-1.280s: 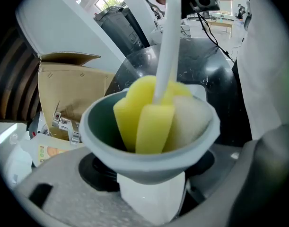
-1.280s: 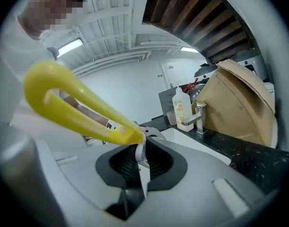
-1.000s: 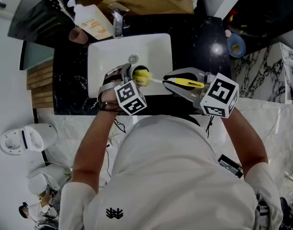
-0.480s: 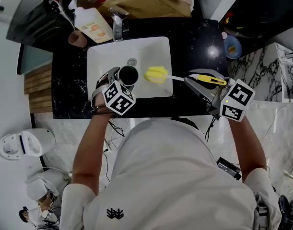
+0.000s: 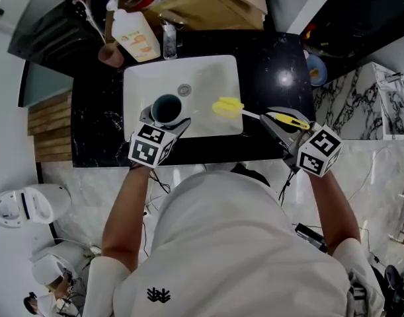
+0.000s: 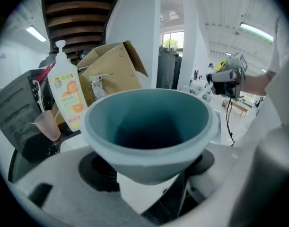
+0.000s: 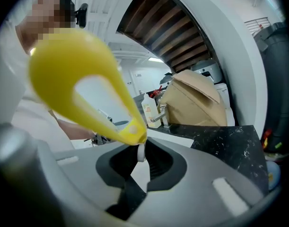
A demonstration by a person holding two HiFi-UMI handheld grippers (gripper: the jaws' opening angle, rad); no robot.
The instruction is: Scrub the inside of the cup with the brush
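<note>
A dark teal cup (image 5: 166, 108) is held over the white sink (image 5: 208, 78), mouth turned up, with my left gripper (image 5: 163, 119) shut on its lower body. In the left gripper view the cup (image 6: 149, 126) fills the middle, and its inside looks dark and empty. My right gripper (image 5: 276, 121) is shut on the brush (image 5: 281, 118) by its yellow handle. The yellow sponge head (image 5: 227, 106) hangs over the sink's right side, apart from the cup. In the right gripper view the handle loop (image 7: 83, 84) looms close, its white stem pinched in my right gripper (image 7: 139, 157).
A soap bottle (image 5: 137, 35), a faucet (image 5: 169, 38) and a small pink cup (image 5: 110, 55) stand behind the sink. A cardboard box (image 5: 208, 5) sits at the back. Black stone counter (image 5: 274, 51) surrounds the basin. A blue dish (image 5: 315, 71) lies at the far right.
The brush head has come out of the cup and moved right. The cup has rolled from lying sideways to mouth-up, and the left gripper has drawn back to the sink's near left.
</note>
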